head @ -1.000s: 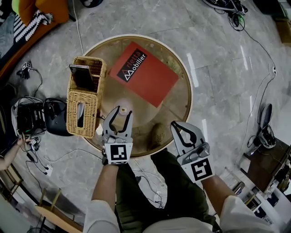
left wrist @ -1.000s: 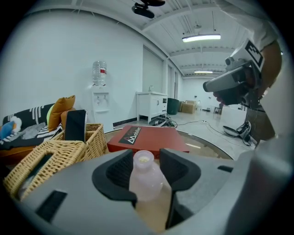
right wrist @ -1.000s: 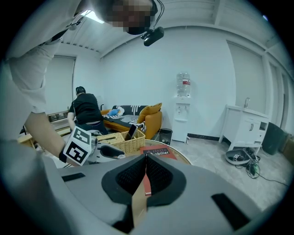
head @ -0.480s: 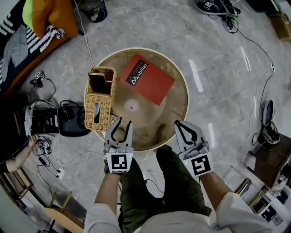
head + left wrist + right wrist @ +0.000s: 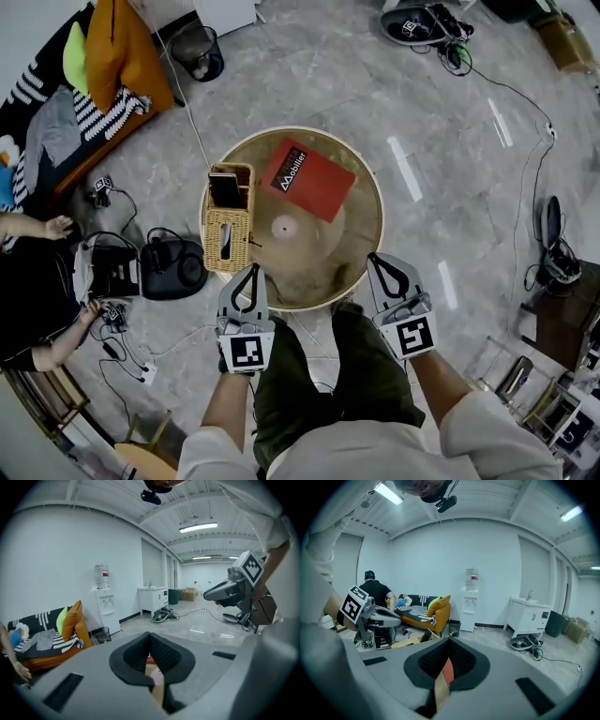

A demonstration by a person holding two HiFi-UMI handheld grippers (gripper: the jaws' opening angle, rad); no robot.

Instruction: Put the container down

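Left claw (image 5: 252, 270) raised, just closed empty; container (image 5: 228, 230) on table (image 5: 349, 246).

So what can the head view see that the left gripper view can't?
Only the head view: the round table seen whole from above, with the red book, wicker basket and small pale round container on it. Only the left gripper view: the water dispenser, white cabinet and ceiling lights. Both: the shut left gripper, the right gripper, the orange cushion and the black bin.
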